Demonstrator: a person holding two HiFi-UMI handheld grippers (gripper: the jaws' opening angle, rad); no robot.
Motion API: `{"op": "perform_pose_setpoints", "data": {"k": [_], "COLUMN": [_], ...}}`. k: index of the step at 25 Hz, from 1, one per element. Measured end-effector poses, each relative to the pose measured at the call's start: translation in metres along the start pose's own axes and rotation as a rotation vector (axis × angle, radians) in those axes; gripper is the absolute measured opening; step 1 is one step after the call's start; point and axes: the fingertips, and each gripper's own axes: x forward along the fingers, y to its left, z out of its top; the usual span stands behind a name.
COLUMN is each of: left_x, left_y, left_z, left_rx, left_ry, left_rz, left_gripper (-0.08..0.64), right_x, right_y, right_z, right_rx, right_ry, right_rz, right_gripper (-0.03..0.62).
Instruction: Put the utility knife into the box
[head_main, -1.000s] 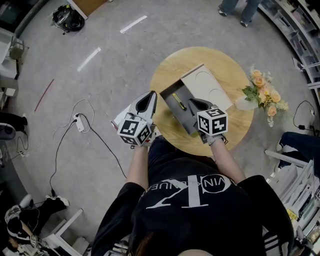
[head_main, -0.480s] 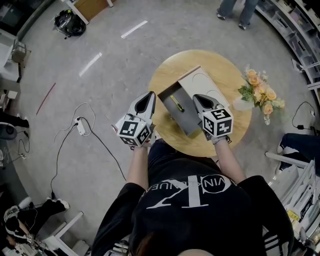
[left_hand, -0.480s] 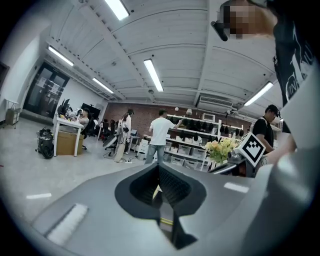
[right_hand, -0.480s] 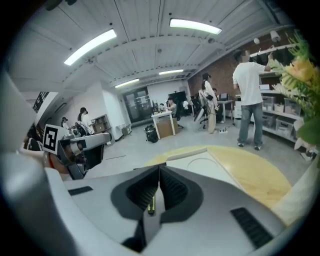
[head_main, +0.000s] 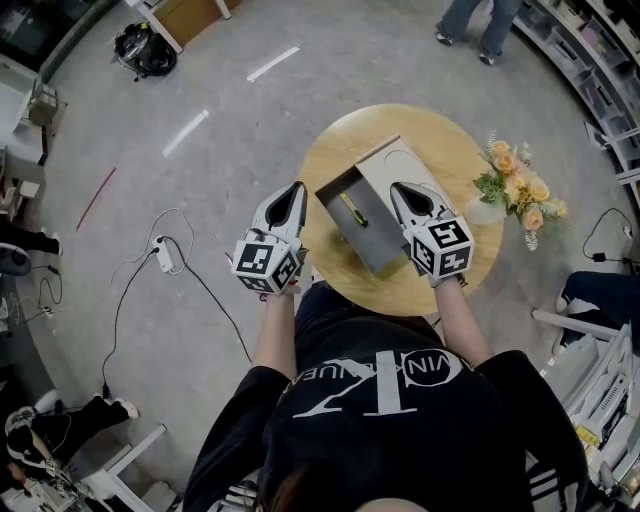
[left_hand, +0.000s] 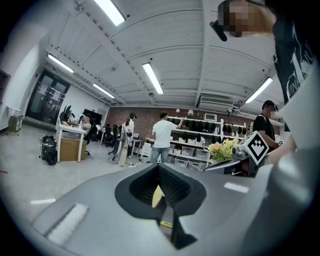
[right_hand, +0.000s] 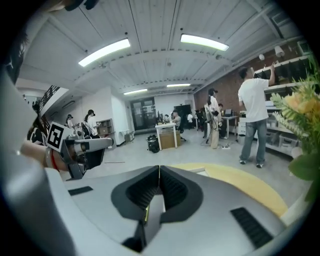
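Observation:
On the round wooden table (head_main: 450, 270), a white box (head_main: 412, 162) has its grey drawer-like tray (head_main: 368, 232) pulled out toward me. The utility knife (head_main: 352, 208), yellow and black, lies inside the tray near its far end. My left gripper (head_main: 296, 188) hovers at the table's left edge, left of the tray, jaws shut and empty. To the right of the knife, my right gripper (head_main: 398, 188) is over the white box top, also shut on nothing. The closed jaws of each gripper (left_hand: 159, 166) (right_hand: 159, 168) show in its own gripper view, pointing level across the room.
A vase of orange and yellow flowers (head_main: 522, 192) stands at the table's right edge. A power strip and cable (head_main: 162, 256) lie on the floor to the left. Shelving (head_main: 600, 80) lines the right side, and a person (head_main: 478, 22) stands beyond the table.
My right gripper has moved from above the tray's near end to the right and farther out, over the white box. The left gripper has barely shifted.

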Motion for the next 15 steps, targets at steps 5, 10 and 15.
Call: {"op": "perform_pose_setpoints", "data": {"k": [5,10,15], "left_x": [-0.001,-0.004,-0.007], "left_y": [0.001,0.003,0.002], "left_z": [0.008,0.015,0.022], "left_rx": [0.014,0.027,0.050], "left_ry": [-0.016,-0.033,-0.046], "left_rz": [0.016,0.036,0.054], "left_gripper": [0.011,0.010,0.011], "right_x": [-0.003,-0.008,-0.012], "right_y": [-0.003,-0.004,-0.005], "right_z": [0.012,0.022,0.031], "right_rx": [-0.030,-0.067,-0.095], "right_ry": [-0.040,-0.077,-0.117], "right_rz": [-0.003,-0.001,0.006], "right_gripper": [0.017,0.017,0.017]}}
